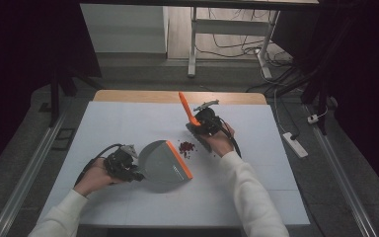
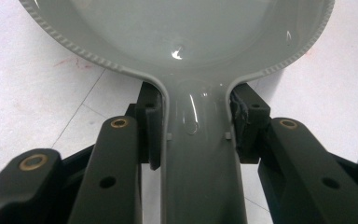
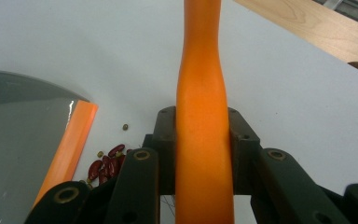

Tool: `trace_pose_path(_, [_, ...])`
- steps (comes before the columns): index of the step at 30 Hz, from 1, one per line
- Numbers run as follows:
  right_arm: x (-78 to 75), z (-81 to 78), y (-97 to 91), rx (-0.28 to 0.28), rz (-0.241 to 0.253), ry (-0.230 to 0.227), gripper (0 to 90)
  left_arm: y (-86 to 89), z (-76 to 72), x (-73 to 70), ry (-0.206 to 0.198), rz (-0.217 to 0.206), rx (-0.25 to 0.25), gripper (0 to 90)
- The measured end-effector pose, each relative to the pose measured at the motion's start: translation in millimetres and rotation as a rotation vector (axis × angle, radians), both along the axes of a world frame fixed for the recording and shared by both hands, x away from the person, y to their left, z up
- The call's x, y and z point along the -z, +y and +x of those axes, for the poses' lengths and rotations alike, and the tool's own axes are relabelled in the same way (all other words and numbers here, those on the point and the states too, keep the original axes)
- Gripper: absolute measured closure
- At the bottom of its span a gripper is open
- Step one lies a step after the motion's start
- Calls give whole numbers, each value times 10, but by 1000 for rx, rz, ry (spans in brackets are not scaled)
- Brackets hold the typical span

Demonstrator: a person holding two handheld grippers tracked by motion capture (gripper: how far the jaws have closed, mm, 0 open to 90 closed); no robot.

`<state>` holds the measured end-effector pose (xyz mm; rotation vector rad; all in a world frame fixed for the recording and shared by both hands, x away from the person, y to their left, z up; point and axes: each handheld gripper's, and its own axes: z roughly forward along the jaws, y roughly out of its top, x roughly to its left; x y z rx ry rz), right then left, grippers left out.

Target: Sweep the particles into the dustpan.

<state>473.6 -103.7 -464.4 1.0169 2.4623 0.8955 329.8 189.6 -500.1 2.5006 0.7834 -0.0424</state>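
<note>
A white sheet covers the table (image 1: 128,123), leaving a strip of bare wood (image 1: 128,96) along the far edge. Around it the room is dark, with a grey floor, metal rails at both sides, a white desk frame (image 1: 193,44) beyond the table with cables (image 1: 237,47) under it, and a power strip (image 1: 295,144) on the floor to the right.

The person's arms, in white sleeves, come in from the near edge. The left hand (image 1: 94,177) lies low near the table's left front and points its left gripper (image 1: 137,173) to the right; its jaws are pressed on the grey handle of the dustpan (image 1: 165,163), one pad on each side of the neck. The pan lies flat on the sheet, its orange lip (image 1: 179,159) facing right.

The right hand (image 1: 220,141) reaches farther out, past the table's middle, and the right gripper (image 1: 196,124) clamps the orange brush handle (image 1: 186,108), which slants up and away.

A small heap of red beans (image 1: 186,147) lies on the sheet between the two tools, just beside the pan's orange lip and near the right gripper.
</note>
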Motion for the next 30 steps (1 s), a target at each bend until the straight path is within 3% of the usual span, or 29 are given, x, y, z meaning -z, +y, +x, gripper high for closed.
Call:
trace_pose_path(18, [150,4,141,-28,19,51,698,-15,-3,0,5,-2,-6,615])
trace_pose_path(30, [179,-127,325,-98,12,67,698,-28,6,3,14,-6,-6,615])
